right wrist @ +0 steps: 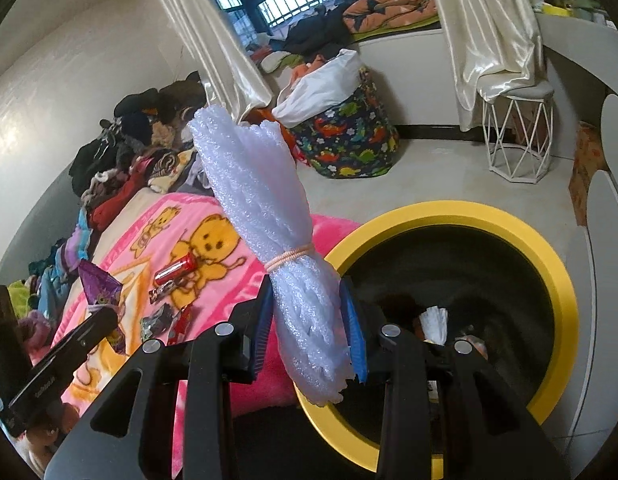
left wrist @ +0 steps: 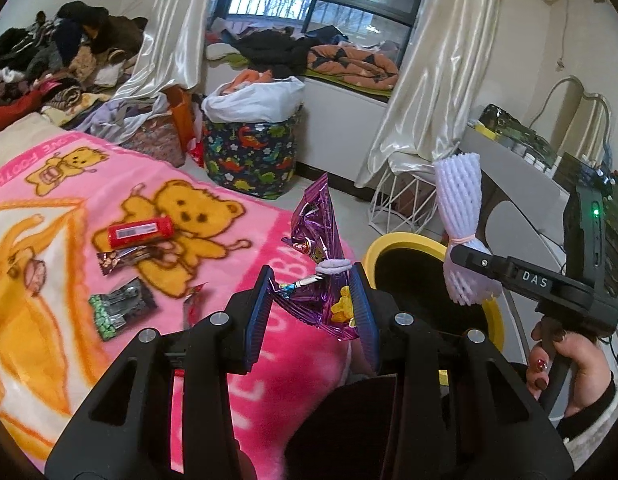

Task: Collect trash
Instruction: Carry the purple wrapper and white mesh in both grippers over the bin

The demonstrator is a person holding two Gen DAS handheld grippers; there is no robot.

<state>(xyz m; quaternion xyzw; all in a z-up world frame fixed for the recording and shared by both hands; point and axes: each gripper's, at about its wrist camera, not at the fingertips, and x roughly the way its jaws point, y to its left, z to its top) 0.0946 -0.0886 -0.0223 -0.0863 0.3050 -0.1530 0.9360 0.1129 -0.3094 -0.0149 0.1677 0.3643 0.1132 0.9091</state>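
Purple snack wrapper [left wrist: 321, 276] sits clamped in the left gripper [left wrist: 315, 304]; the right gripper [right wrist: 309, 328] clamps a foam net bundle [right wrist: 277, 240] above the yellow-rimmed bin [right wrist: 549, 264].

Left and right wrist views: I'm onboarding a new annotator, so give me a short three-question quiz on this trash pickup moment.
1. True or false: the left hand-held gripper is shut on a purple snack bag.
2. What does the right hand-held gripper hold? A) red tube B) white foam netting bundle C) dinosaur-print basket
3. Fill in: the trash bin beside the bed has a ____ rim.

Key
1. True; the bag sits pinched between its fingers.
2. B; the bundle, tied with a pink band, hangs over the bin's near edge. The red tube lies on the pink blanket.
3. Yellow.
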